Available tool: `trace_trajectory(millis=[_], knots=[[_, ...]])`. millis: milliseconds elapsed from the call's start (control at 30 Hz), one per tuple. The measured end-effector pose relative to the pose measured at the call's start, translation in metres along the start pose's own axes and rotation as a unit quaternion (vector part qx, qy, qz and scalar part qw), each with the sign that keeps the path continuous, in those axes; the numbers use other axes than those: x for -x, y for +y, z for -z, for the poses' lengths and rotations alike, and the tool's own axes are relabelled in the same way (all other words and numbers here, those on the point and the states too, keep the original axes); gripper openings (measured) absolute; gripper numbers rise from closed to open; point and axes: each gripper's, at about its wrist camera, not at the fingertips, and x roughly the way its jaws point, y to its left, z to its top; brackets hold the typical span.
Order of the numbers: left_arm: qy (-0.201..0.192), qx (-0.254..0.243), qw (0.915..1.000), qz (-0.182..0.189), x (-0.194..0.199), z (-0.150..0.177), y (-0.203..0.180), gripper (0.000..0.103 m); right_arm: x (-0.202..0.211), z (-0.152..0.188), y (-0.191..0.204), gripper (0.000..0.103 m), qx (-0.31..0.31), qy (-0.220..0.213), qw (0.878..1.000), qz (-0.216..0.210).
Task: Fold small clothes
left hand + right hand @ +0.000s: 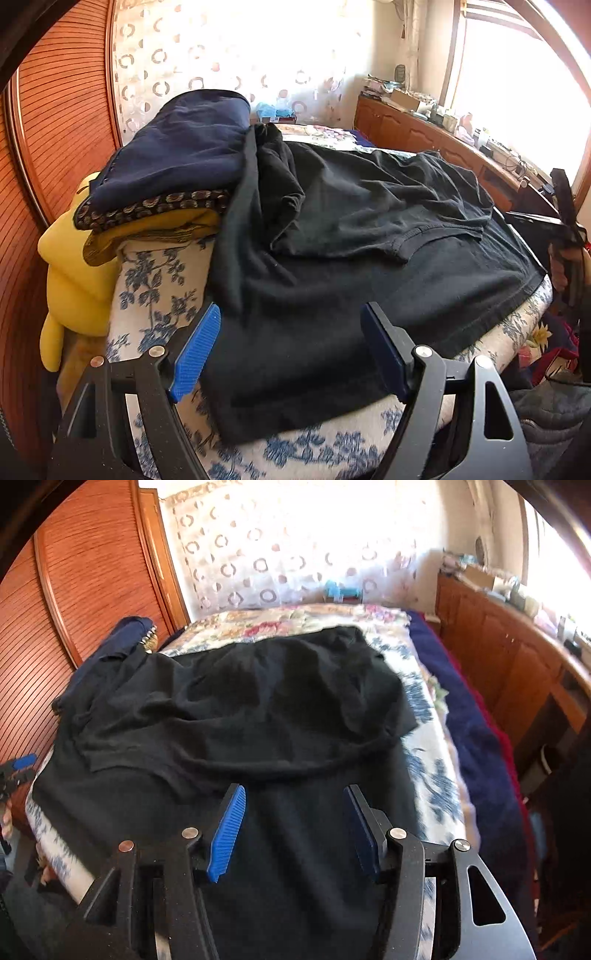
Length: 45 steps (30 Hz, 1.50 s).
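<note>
**Ana:** Both grippers are spread wide and holding nothing. Left gripper [291,350] hangs over the near left part of the black garment [369,258]; right gripper [295,830] over its near middle.

**Ben:** Where does the garment lie?

**Ana:** Spread across the flower-print bed [155,288], its far half already doubled toward us, the folded edge lying just beyond the fingers. It lies below and ahead of both grippers, near hem closest.

**Ben:** What might go wrong?

**Ana:** I'd guess a pinch could catch one layer only, or take the bedcover too, since the cloth lies flat on it. The garment's left edge also rides up against the stack of folded clothes [166,177]; pulling there could topple the stack.
</note>
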Motion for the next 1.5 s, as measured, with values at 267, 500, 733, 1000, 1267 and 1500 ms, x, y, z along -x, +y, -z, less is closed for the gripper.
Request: trace_trajectory(millis=[267,500,733,1000,1267,1500], knots=[[-0.004,-0.004,1.0,0.007,-0.011,-0.012,-0.009,0.079,-0.049,-0.023,-0.012,0.057,-0.01,0.039,0.998,0.047],[-0.02,-0.012,0.9997,0.002,-0.021,-0.037,-0.012,0.079,-0.057,-0.019,-0.006,0.057,0.007,0.031,0.997,0.073],[-0.004,-0.022,0.9997,0.001,-0.051,-0.065,-0.011,0.048,-0.056,-0.012,0.002,0.057,0.01,0.02,0.997,0.08],[0.04,-0.033,0.9982,-0.029,-0.09,-0.074,-0.006,0.046,-0.055,-0.011,0.002,0.058,0.012,0.021,0.997,0.079],[0.014,-0.022,0.9987,-0.044,-0.089,-0.079,0.002,0.008,-0.055,-0.011,0.002,0.059,0.012,0.02,0.997,0.079],[-0.029,0.014,0.9989,-0.034,-0.06,-0.081,0.013,0.007,-0.055,-0.011,0.001,0.059,0.013,0.02,0.997,0.079]])
